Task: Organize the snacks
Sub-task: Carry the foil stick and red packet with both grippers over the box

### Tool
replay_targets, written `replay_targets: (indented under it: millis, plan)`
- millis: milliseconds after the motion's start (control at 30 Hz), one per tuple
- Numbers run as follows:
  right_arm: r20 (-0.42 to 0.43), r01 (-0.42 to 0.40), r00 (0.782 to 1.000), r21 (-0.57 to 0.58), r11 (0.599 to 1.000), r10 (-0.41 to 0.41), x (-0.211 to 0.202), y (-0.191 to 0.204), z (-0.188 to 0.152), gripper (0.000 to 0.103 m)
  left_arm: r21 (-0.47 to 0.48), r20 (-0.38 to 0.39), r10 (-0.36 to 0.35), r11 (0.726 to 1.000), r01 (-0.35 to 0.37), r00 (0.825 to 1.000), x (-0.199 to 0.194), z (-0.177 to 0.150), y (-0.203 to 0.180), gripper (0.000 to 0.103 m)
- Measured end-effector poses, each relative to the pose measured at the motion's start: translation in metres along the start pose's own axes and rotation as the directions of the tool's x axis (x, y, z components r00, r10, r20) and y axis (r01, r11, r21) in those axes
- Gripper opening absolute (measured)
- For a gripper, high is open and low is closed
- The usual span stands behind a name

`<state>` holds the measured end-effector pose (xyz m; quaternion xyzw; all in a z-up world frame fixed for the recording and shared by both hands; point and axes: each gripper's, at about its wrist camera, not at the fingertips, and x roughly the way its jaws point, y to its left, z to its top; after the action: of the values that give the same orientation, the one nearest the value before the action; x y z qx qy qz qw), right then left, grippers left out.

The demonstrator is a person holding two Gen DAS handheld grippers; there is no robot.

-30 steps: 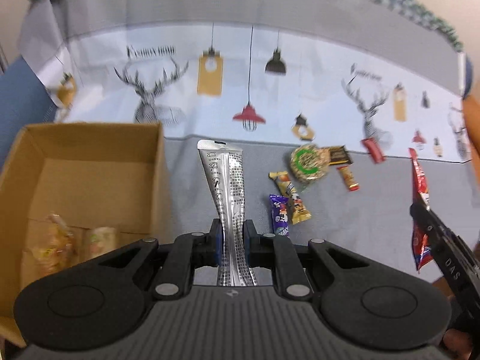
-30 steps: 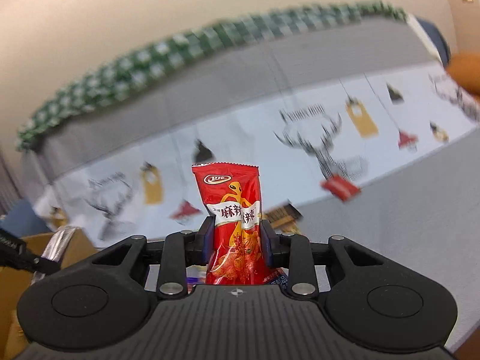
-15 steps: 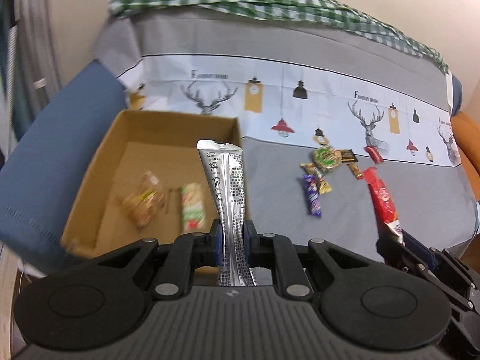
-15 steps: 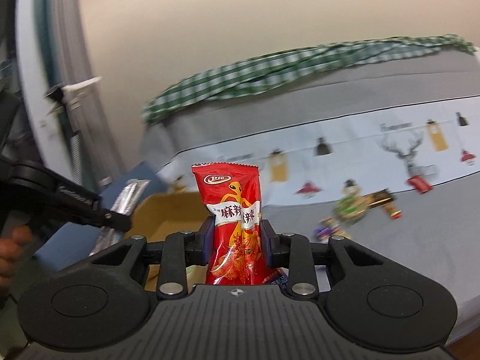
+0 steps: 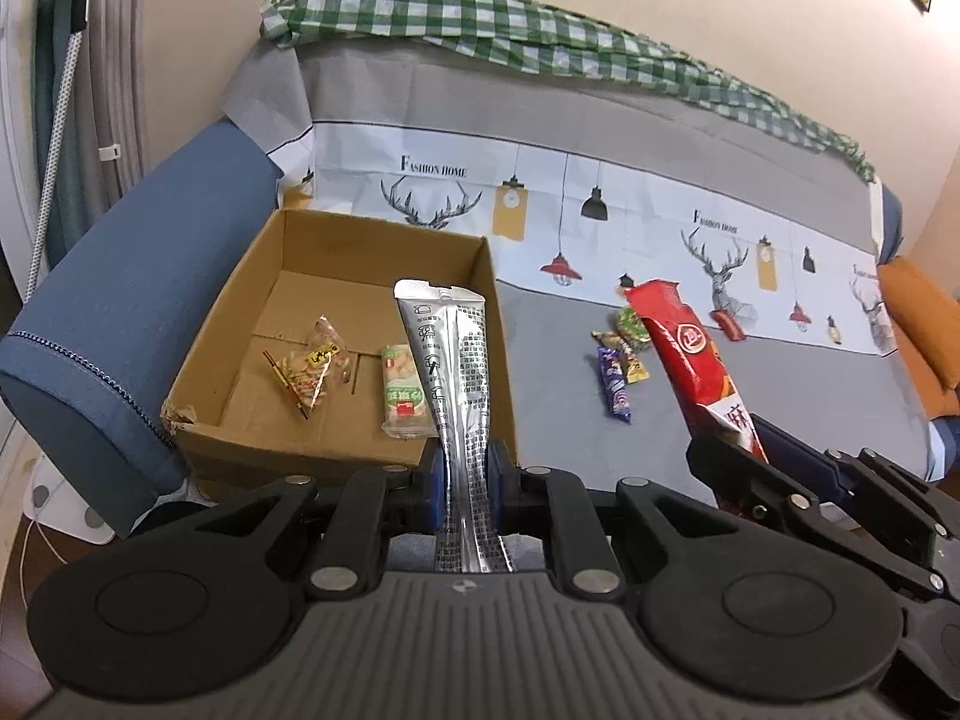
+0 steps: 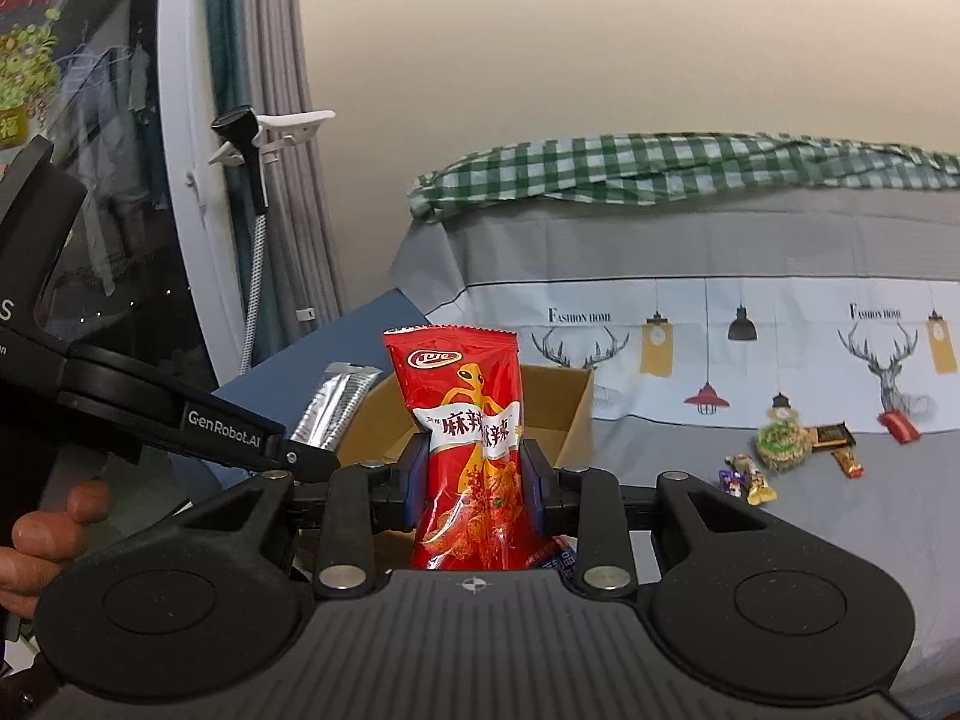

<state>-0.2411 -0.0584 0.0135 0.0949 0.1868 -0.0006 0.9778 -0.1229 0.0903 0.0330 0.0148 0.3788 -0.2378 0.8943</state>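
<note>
My left gripper (image 5: 468, 474) is shut on a silver snack packet (image 5: 453, 360) and holds it upright at the near right corner of the open cardboard box (image 5: 240, 300). The box holds two snack packets (image 5: 309, 366). My right gripper (image 6: 477, 480) is shut on a red snack bag (image 6: 471, 420) and holds it up in front of the box (image 6: 570, 402). In the left wrist view the red bag (image 5: 684, 348) shows to the right. Several small snacks (image 5: 621, 354) lie on the grey sofa seat; they also show in the right wrist view (image 6: 780, 450).
A blue sofa armrest (image 5: 120, 300) borders the box on the left. A green checked cloth (image 5: 540, 30) lies along the sofa back. Curtains and a window frame (image 6: 198, 180) stand at the far left. An orange cushion (image 5: 924, 318) is at the right.
Both grippers have pulled back and up from the sofa and swung left toward the box, each keeping its packet. The box and the two packets inside it are now in full view.
</note>
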Motion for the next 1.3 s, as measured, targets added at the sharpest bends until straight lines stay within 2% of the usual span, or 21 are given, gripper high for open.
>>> replay_targets:
  millis: [500, 1300]
  plan:
    - [-0.014, -0.005, 1.0, -0.054, 0.999, 0.004, 0.002, 0.017, 0.002, 0.033, -0.043, 0.02, -0.015, 0.999, 0.016, 1.0, -0.008, -0.005, 0.017, 0.015]
    - [-0.044, -0.003, 0.999, -0.035, 0.999, 0.001, 0.012, 0.015, 0.0, 0.033, -0.052, -0.008, -0.018, 0.998, 0.018, 1.0, 0.004, -0.005, 0.018, 0.015]
